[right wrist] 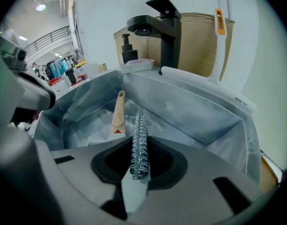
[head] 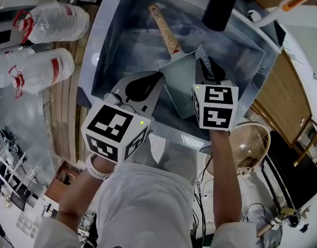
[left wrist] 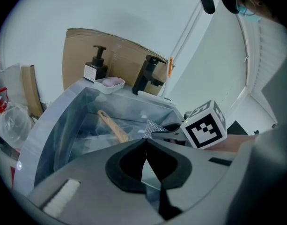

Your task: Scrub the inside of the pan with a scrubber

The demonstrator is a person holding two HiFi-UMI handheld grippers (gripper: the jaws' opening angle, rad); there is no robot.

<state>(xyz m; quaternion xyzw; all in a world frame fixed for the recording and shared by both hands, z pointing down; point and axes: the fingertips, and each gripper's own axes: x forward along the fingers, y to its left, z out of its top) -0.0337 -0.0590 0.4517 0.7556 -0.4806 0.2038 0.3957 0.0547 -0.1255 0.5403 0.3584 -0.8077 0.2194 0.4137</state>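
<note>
I am clenching the left claw (left wrist: 145, 144) on the thin grey rim of the pan (head: 181, 87), its dark jaws meeting at the tips with the metal edge wedged between them. The pan is lying tilted inside the sink (head: 111, 45), a squarish, smooth-walled shape with a tapering wooden handle (head: 166, 30) pointing toward the far wall. I am grasping the scrubber (right wrist: 139, 142) in the right claw (right wrist: 137, 170): a glinting coil of wiry steel mesh, pinched flat and sticking out past the jaw tips, over the pan. Crinkled, cloudy film is lining the sink's sloped walls. A boxy matte-black faucet (right wrist: 163, 29) is standing behind the sink, and clear plastic bottles (head: 55, 22) are sitting on the wooden surface (head: 65, 107) beside it.
</note>
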